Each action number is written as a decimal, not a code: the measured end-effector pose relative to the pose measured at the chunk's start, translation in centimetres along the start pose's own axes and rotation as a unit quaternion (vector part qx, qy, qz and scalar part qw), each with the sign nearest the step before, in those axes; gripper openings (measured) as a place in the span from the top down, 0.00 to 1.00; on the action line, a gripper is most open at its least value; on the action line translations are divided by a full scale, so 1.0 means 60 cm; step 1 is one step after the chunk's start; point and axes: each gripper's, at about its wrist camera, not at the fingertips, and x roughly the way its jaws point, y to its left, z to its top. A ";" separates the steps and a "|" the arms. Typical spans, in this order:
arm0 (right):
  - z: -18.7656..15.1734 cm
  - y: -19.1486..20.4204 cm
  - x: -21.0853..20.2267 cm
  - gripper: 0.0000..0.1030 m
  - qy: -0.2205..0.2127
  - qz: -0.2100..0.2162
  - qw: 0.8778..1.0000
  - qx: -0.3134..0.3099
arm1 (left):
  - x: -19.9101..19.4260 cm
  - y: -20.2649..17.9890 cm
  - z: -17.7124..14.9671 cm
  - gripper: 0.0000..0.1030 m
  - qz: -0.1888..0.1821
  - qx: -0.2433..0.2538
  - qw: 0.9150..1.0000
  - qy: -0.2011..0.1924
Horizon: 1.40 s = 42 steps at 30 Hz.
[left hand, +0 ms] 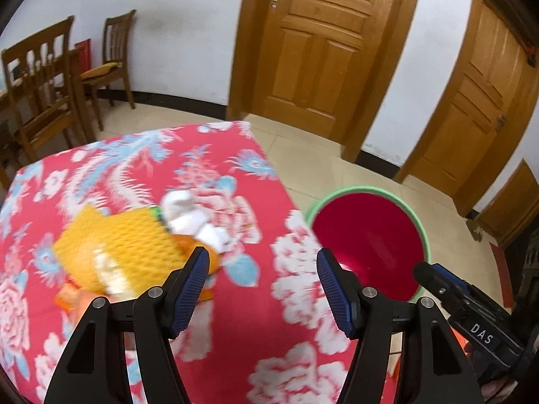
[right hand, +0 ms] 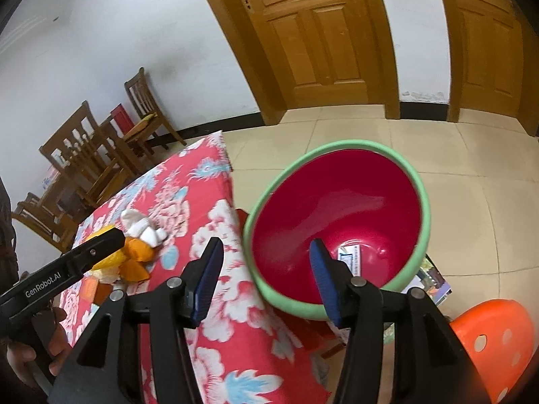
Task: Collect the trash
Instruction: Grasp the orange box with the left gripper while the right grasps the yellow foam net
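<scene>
While both grippers hang over the floral worktop (left hand: pixel 235 303), I note the left gripper (left hand: pixel 259 289) with jaws released, nothing between them. The right gripper (right hand: pixel 262 279) is likewise released, empty, above the red bin (right hand: pixel 337 202), which stands beside the worktop with a small packet (right hand: pixel 350 257) inside. Orange peel (right hand: pixel 134 252), crumpled tissue (left hand: pixel 192 215) and yellow foam net (left hand: pixel 118 239) lie together on the worktop.
</scene>
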 end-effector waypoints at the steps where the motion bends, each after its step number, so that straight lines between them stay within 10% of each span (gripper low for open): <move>1: -0.001 0.006 0.000 0.47 0.001 0.003 1.000 -0.003 | -0.004 0.009 -0.001 0.34 0.004 -0.004 1.000 -0.001; 24: -0.025 0.143 0.023 0.38 0.023 0.049 0.997 -0.056 | -0.040 0.181 -0.062 0.29 0.096 -0.069 0.993 0.019; 42: -0.041 0.258 0.094 0.33 0.070 0.088 0.989 -0.100 | -0.018 0.212 -0.094 0.26 0.079 -0.086 0.992 0.038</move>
